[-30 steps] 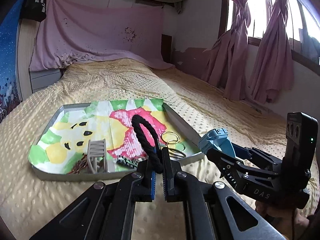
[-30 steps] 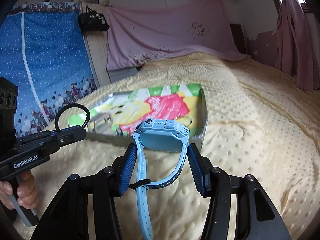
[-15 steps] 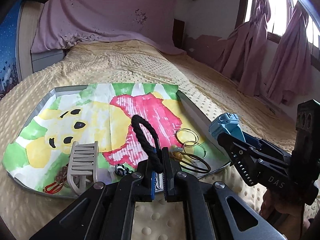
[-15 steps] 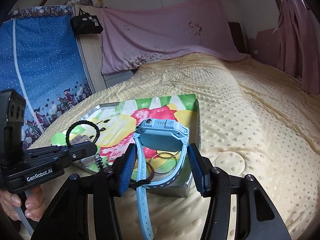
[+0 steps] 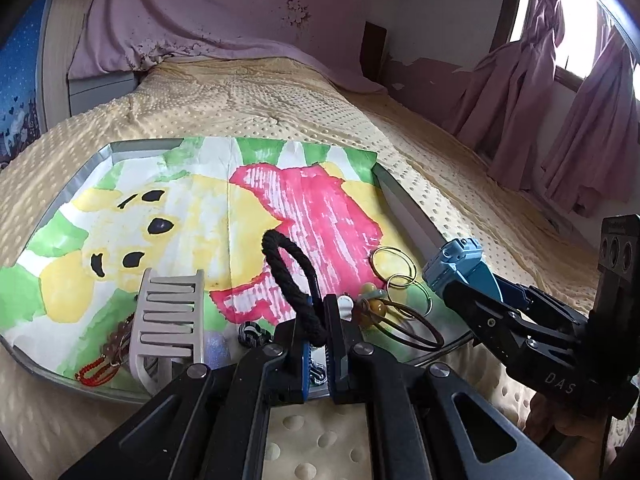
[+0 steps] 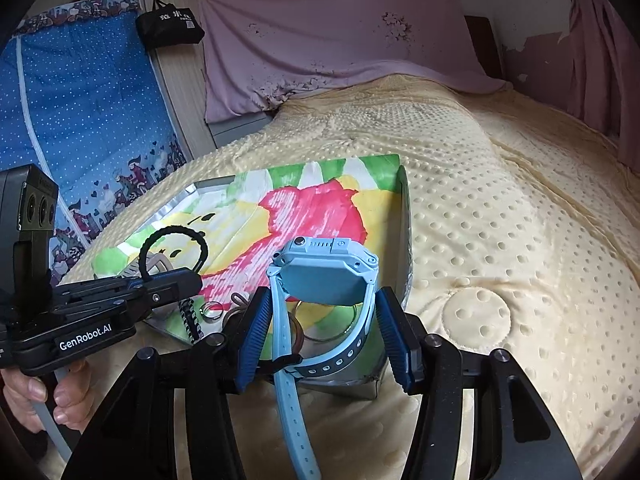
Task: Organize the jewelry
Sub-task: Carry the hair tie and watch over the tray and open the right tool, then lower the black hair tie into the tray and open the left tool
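both items carried over the tray [image 5: 404,204]: left gripper [image 5: 318,312] clamped tight on black hair tie [image 5: 288,268], right gripper [image 6: 320,320] half-open gripping blue watch [image 6: 326,272]; next, lower and release

The far half of the tray [image 5: 404,204] lies bare and open to approach from above. Its near edge is crowded: comb [image 5: 170,316], red beads [image 5: 100,364], gold rings [image 5: 394,266] and brown loops [image 5: 416,330]. The bedspread [image 6: 500,208] right of the tray is unobstructed.
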The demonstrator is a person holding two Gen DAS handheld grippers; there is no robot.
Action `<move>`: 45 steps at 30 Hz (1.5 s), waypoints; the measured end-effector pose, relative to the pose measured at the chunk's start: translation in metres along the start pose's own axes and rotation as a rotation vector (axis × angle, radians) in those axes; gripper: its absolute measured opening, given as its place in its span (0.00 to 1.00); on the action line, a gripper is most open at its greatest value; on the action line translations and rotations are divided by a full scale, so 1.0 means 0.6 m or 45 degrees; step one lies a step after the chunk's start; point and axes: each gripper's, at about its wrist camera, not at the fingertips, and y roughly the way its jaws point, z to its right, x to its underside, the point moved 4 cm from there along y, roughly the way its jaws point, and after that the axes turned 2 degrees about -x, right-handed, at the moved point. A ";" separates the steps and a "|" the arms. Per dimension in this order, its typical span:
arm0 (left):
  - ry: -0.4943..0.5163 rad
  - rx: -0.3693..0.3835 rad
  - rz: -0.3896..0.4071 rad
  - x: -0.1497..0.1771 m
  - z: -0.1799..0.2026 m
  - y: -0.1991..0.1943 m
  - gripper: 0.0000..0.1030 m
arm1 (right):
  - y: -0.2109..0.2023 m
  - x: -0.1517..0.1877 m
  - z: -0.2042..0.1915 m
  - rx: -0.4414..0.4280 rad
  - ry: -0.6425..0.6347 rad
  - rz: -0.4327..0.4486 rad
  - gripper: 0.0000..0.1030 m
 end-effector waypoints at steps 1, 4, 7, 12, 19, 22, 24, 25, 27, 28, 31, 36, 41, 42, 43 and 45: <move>-0.010 0.000 -0.005 0.003 -0.002 0.001 0.06 | 0.000 0.001 0.000 0.004 0.001 -0.003 0.47; -0.013 -0.008 -0.021 0.007 -0.003 0.002 0.06 | -0.001 0.002 0.000 0.014 -0.015 -0.013 0.48; -0.009 -0.025 -0.028 0.011 -0.004 0.000 0.06 | -0.003 0.003 0.002 0.042 -0.029 -0.022 0.48; -0.010 -0.041 -0.031 0.016 -0.004 -0.008 0.06 | -0.014 0.006 0.001 0.051 -0.033 0.003 0.48; 0.013 -0.083 -0.038 0.014 -0.002 -0.020 0.09 | -0.043 0.007 0.020 0.073 0.025 0.047 0.53; 0.023 -0.101 -0.036 0.012 -0.001 -0.026 0.18 | -0.049 0.008 0.022 0.073 0.035 0.054 0.53; 0.024 -0.118 -0.021 0.010 0.000 -0.032 0.31 | -0.053 0.008 0.023 0.065 0.041 0.060 0.54; 0.024 -0.122 -0.012 0.010 0.000 -0.035 0.42 | -0.053 0.008 0.021 0.063 0.039 0.060 0.54; 0.028 -0.132 0.015 0.009 0.002 -0.042 0.57 | -0.056 0.009 0.018 0.066 0.031 0.064 0.54; 0.035 -0.138 0.022 0.007 0.002 -0.042 0.58 | -0.057 0.009 0.017 0.066 0.027 0.067 0.55; 0.056 -0.155 0.012 0.006 0.006 -0.044 0.58 | -0.061 0.009 0.017 0.072 0.029 0.080 0.58; 0.064 -0.152 0.022 0.008 0.007 -0.061 0.63 | -0.066 0.009 0.017 0.071 0.036 0.084 0.59; 0.062 -0.166 0.035 0.014 0.007 -0.077 0.67 | -0.074 0.013 0.012 0.076 0.022 0.090 0.63; 0.055 -0.171 0.046 0.015 0.007 -0.082 0.67 | -0.076 0.013 0.011 0.078 0.022 0.095 0.63; 0.047 -0.173 0.058 0.016 0.005 -0.086 0.69 | -0.079 0.013 0.010 0.077 0.025 0.100 0.64; 0.022 -0.179 0.100 0.017 0.001 -0.101 0.75 | -0.088 0.012 0.008 0.079 0.030 0.121 0.67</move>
